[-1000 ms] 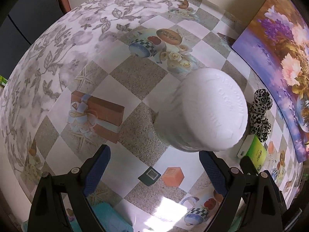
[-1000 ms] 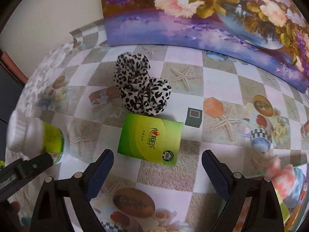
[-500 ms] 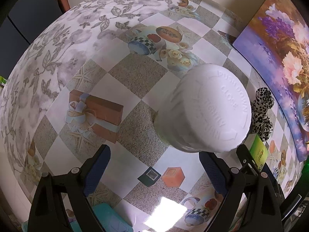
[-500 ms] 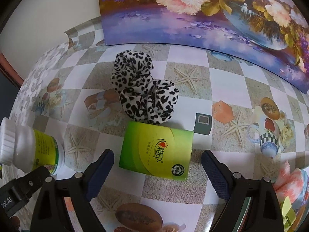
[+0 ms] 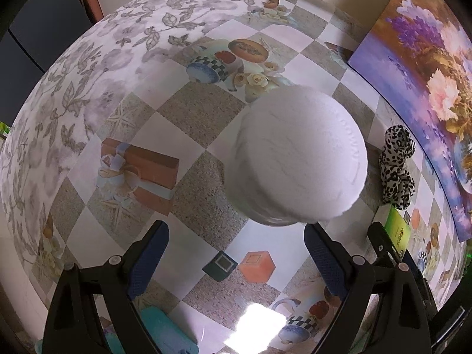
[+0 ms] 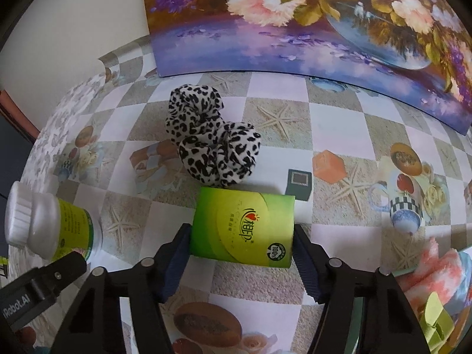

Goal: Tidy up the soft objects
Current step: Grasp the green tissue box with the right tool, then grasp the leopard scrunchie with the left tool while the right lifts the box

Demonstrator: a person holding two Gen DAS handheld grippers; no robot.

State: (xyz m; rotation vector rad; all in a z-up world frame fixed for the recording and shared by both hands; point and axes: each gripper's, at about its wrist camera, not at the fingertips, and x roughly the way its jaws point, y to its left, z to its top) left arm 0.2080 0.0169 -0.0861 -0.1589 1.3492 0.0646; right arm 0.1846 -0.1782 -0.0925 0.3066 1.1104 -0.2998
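Checkered, picture-printed tablecloth (image 6: 333,118) under a cream wall (image 6: 88,17), floral painting (image 6: 324,20) leaning against it.

A white-capped bottle (image 5: 298,159) is blocking the way just ahead of the left gripper (image 5: 233,262), with bare tabletop (image 5: 188,118) lying open to its left. Beyond the green packet (image 6: 243,227), leopard-print scrunchies (image 6: 212,144) and a leaning painting (image 6: 309,23) are closing off the far side.

You have a green-and-yellow pack (image 6: 243,226) with red lettering, a black-spotted white scrunchie (image 6: 211,142), and a white-capped bottle (image 6: 48,227) with a yellow-green label. Your cloth (image 6: 333,124) is checked beige and white with starfish prints. The painting (image 6: 309,20) shows pink flowers on purple.
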